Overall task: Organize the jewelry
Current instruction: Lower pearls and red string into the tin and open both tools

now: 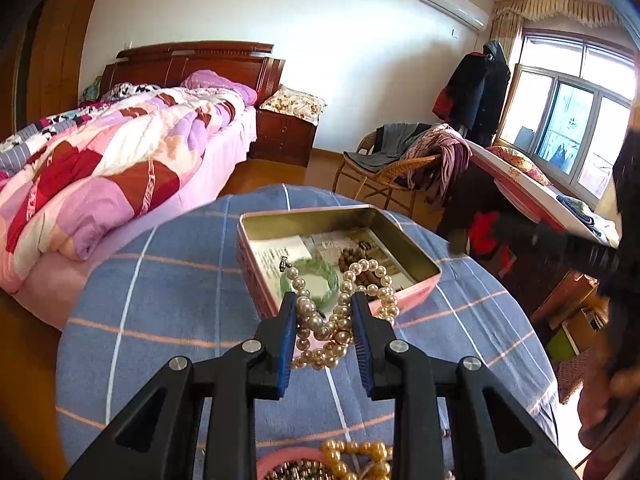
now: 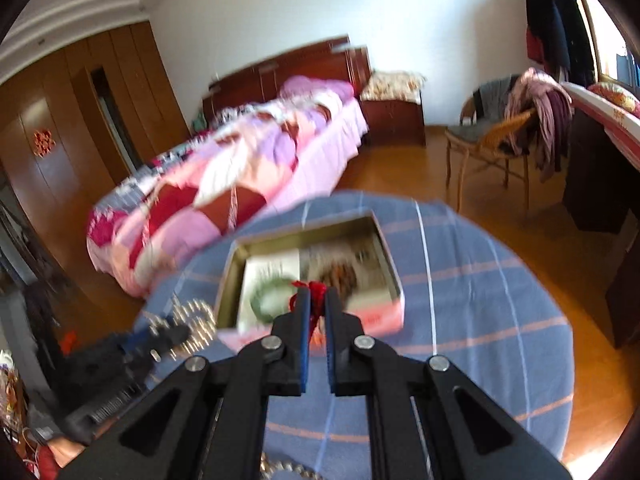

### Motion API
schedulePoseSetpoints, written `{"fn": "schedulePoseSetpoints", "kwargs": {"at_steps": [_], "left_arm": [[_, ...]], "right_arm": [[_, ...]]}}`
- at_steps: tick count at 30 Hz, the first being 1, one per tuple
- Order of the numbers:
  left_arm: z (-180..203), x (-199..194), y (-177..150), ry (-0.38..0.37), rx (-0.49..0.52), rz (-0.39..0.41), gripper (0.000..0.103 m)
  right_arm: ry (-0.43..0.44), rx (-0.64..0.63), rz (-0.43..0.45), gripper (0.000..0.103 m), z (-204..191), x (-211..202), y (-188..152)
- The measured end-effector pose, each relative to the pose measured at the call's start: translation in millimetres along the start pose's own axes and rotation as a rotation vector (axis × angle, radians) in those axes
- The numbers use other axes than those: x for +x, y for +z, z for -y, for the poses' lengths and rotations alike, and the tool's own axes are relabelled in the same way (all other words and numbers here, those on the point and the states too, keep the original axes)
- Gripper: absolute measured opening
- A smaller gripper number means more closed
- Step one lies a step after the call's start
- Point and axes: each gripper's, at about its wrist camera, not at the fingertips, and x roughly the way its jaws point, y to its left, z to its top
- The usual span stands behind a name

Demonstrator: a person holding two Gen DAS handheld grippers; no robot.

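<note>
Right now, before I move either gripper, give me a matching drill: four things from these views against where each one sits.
Things:
1. pearl necklace
2. green bangle
3. red item
4. brown bead bracelet

Places:
A. lying flat in the tin, near its front left
B. between the right gripper fingers
C. in the tin, behind the pearls
D. between the left gripper fingers, trailing over the tin's front wall

Pairs: 1-D, 2-A, 3-B, 4-C
</note>
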Motion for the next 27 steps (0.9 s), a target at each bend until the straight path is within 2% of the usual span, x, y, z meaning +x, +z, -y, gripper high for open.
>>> {"fn": "schedulePoseSetpoints", "kwargs": {"at_steps": [4, 8, 12, 18, 20, 21, 22, 23, 27], "left_arm": [[4.5, 9.5, 15.9, 0.007, 0.024, 0.018, 0.027], [5.7, 25.7, 28.3, 0.02, 0.029, 0.017, 0.027], [8.9, 49.1, 33.5, 0.058, 0.053, -0.005, 0.027], [9.9, 81.4, 30.4, 0.076, 0.065, -0.064, 0.027], [9.2, 87.6, 30.0, 0.092, 0.067, -0.073, 0.033], [8.7, 88.1, 29.0, 0.098, 0.062, -0.075, 0.047], [7.2, 89.0, 28.6, 0.099, 0.052, -0.079, 0.064], [6.0, 88.9, 28.5, 0.096, 0.042, -0.081, 0.075], [2.2, 83.8, 27.2, 0.128, 0.041, -0.068, 0.075]], "right_arm": [[0.048, 0.032, 0.047, 0.01, -1.5, 17.5, 22.5], [0.087, 0.063, 0.057, 0.011, 4.8, 39.4, 24.1], [0.074, 0.085, -0.001, 0.011, 15.7, 74.2, 18.7], [0.093, 0.113, -0.07, 0.015, 32.6, 101.0, 6.3], [0.101, 0.135, -0.079, 0.035, 39.7, 102.4, 3.9], [0.097, 0.154, -0.063, 0.064, 44.4, 99.1, 2.3], [0.084, 0.169, -0.03, 0.081, 48.6, 92.8, 1.1], [0.075, 0.176, -0.009, 0.081, 50.3, 88.4, 1.9], [0.037, 0.214, 0.061, 0.081, 62.1, 65.5, -2.5]]}}
